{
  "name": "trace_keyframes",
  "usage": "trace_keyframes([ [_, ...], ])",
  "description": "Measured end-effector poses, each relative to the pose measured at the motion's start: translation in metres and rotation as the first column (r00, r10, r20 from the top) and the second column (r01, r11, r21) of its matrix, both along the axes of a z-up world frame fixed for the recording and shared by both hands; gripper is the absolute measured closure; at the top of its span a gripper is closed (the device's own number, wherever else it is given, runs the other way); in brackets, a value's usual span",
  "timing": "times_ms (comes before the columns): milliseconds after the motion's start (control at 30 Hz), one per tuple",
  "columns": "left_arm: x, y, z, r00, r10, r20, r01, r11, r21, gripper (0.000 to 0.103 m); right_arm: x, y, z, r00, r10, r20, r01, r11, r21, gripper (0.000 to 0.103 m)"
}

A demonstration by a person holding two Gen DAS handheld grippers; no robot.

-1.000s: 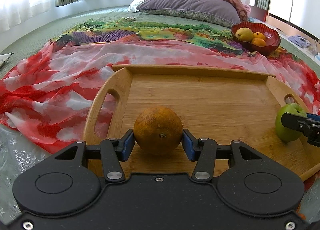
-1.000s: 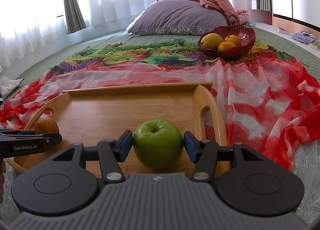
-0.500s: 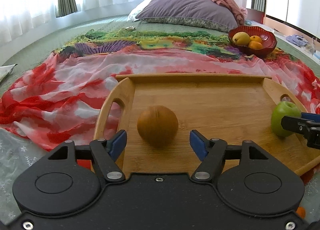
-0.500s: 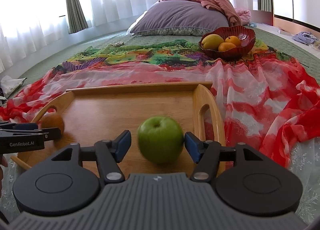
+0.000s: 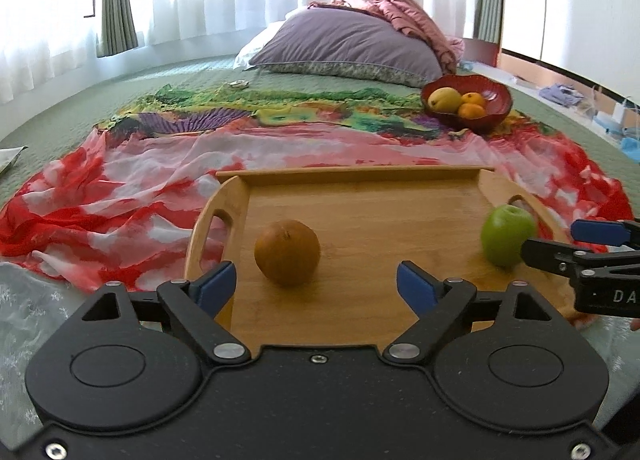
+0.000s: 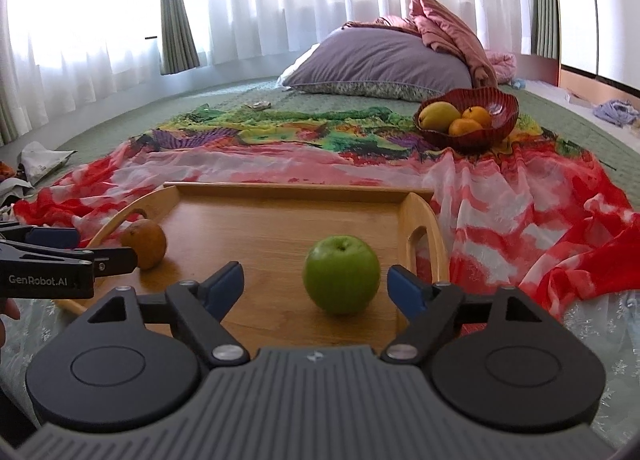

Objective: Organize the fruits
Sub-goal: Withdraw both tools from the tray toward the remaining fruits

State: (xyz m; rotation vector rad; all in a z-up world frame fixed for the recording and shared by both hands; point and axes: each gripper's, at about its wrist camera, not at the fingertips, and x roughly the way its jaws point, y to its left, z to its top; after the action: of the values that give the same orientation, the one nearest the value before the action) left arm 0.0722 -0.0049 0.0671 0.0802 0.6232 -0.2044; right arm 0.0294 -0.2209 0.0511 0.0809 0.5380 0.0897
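1. Plainly, the left gripper [image 5: 316,284] is spread wide, its blue pads [image 5: 214,284] clear of everything and nothing between them.
2. Just beyond those pads a brownish-orange fruit [image 5: 287,252] rests on the floor of the wooden tray [image 5: 360,180], towards the tray's left handle (untouched on every side).
3. Likewise the right gripper [image 6: 316,286] is spread, with a gap between each blue pad [image 6: 404,286] and the fruit ahead of it.
4. A green apple [image 6: 341,274] sits upright on the tray [image 6: 280,196], stem dimple up, close to the right handle cutout and slightly right of the middle of the right gripper's opening.
5. From the left wrist view the apple [image 5: 507,235] stands at the tray's right end, with the right gripper's [image 5: 560,246] fingers just beside it.
6. From the right wrist view the orange fruit [image 6: 145,238] lies near the left handle, with the left gripper's [image 6: 80,248] tip reaching in beside it.
7. Further back, a red bowl [image 6: 500,116] holds a yellow fruit [image 6: 440,116] and two oranges [image 6: 466,126]; it stands on the colourful scarf [image 5: 120,196] spread over the bed, well apart from the tray.
8. Behind the bowl lies a purple pillow [image 5: 348,46].
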Motion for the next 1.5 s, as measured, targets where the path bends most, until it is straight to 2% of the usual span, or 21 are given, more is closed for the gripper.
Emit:
trace_keyframes([
  [400, -0.049, -0.004, -0.003, 0.998, -0.057, -0.017, 0.057, 0.998, 0.012, 0.014, -0.040, 0.011, 0.004, 0.998, 0.036, 0.047, -0.034, 0.998, -0.057, 0.008],
  [567, -0.062, -0.002, -0.009, 0.997, -0.069, -0.040, 0.070, 0.998, 0.005, 0.014, -0.058, 0.012, -0.003, 0.996, 0.065, 0.064, -0.060, 0.995, -0.075, 0.001],
  [700, -0.070, 0.000, -0.012, 0.996, -0.078, -0.054, 0.077, 0.997, -0.021, 0.006, -0.070, 0.013, -0.008, 0.996, 0.065, 0.060, -0.059, 0.993, -0.104, 0.000],
  [1033, -0.078, -0.003, -0.022, 0.992, -0.095, -0.086, 0.092, 0.995, -0.040, 0.006, -0.091, 0.015, -0.028, 0.999, 0.042, 0.035, -0.038, 0.992, -0.116, 0.000],
  [1500, -0.079, -0.015, -0.030, 0.989, -0.115, -0.096, 0.112, 0.993, -0.030, 0.007, -0.100, 0.033, -0.045, 0.996, 0.091, -0.002, -0.090, 0.989, -0.116, 0.000],
])
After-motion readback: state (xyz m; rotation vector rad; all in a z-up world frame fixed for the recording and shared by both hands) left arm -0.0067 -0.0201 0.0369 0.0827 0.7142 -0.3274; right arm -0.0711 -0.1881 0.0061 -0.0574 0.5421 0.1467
